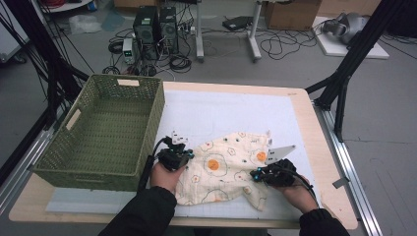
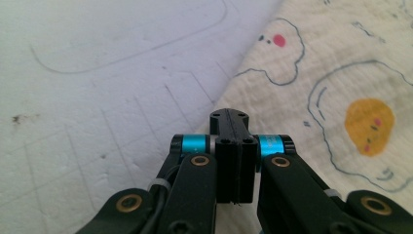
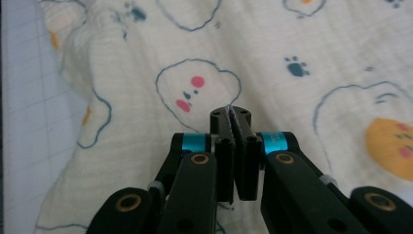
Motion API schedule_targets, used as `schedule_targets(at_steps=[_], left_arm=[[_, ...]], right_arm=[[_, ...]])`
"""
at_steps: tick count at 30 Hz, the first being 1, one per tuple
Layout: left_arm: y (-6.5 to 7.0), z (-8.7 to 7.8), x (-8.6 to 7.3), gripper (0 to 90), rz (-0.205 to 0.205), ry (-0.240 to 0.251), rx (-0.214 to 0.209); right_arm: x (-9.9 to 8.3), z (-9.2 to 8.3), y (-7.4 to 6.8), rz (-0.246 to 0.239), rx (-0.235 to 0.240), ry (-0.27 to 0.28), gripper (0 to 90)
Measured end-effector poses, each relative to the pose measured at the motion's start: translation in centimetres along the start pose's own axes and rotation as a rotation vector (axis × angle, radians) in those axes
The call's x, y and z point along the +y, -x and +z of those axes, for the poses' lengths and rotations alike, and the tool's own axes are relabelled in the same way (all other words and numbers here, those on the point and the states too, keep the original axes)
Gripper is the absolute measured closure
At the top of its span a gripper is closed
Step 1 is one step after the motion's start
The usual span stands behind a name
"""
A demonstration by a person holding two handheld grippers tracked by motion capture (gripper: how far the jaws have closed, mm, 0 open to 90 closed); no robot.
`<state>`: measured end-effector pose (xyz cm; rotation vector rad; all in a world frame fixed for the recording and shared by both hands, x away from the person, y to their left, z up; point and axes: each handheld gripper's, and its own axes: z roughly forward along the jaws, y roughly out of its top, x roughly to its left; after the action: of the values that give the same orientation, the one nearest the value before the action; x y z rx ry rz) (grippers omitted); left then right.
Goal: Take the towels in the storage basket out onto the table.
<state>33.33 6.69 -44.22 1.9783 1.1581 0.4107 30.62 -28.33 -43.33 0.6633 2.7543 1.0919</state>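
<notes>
the cloth (image 1: 223, 169), cream with fried-egg and paw-print drawings, lies crumpled and partly spread on the white mat (image 1: 236, 110) that covers the tabletop (image 1: 314, 142), toward the near edge and right of centre. a green woven basket (image 1: 105, 130) stands on the left part of the tabletop, just beside the cloth's left end but apart from it.

left tool (image 1: 183, 153): held in the person's left hand (image 1: 166, 174) at the cloth's left edge, between basket and cloth. in the left gripper view the left tool (image 2: 229, 117) has its jaws pressed together, tips meeting flat; they sit right over the border where the cloth (image 2: 341, 97) meets the bare mat (image 2: 97, 97). cannot tell whether any fabric is caught between the tips.

right tool (image 1: 256, 174): held in the person's right hand (image 1: 295, 189) at the cloth's near right part, with a grey three-cornered plate on top. in the right gripper view the right tool (image 3: 230, 114) also has its jaws pressed together, and a thin pale fringe of fibres shows along the seam at the tips, so a small pinch of the cloth (image 3: 292, 48) appears to be caught there. the fabric beneath is wrinkled, with a fold bulging at the left of that view next to the mat (image 3: 24, 122).
</notes>
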Motion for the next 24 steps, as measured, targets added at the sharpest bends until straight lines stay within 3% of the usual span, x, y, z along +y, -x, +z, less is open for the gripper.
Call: schedule_targets(at_steps=[2, 5, 7, 11, 17, 21, 24], left_arm=[[-0.2, 0.3, -0.1, 89.5, -0.009, 0.005, 0.013], [-0.1, 0.2, 0.0, 85.9, -0.009, 0.018, 0.008], [0.1, -0.2, 0.0, 79.7, -0.004, 0.039, -0.003], [0.6, -1.4, 0.0, 70.9, 0.003, 0.065, -0.042], [1.3, -3.1, -1.5, 64.4, 0.024, 0.055, -0.073], [2.0, -4.0, -2.5, 60.1, 0.063, 0.023, -0.082], [2.6, -4.5, -3.0, 61.4, 0.101, -0.006, -0.103]], right_arm=[[0.0, -0.1, 0.8, 0.018, -0.038, 0.001, 88.8], [-0.2, 0.3, 1.5, 0.047, -0.037, 0.002, 87.3], [-0.1, 0.1, 1.4, 0.044, -0.054, 0.011, 82.0], [0.0, -1.3, 0.4, 0.035, -0.047, 0.089, 78.4], [-0.2, -2.5, -2.0, -0.009, 0.04, 0.124, 70.8], [-0.5, -1.9, -3.4, -0.026, 0.096, 0.094, 68.6], [-0.7, -1.0, -3.7, -0.041, 0.109, 0.053, 70.5]])
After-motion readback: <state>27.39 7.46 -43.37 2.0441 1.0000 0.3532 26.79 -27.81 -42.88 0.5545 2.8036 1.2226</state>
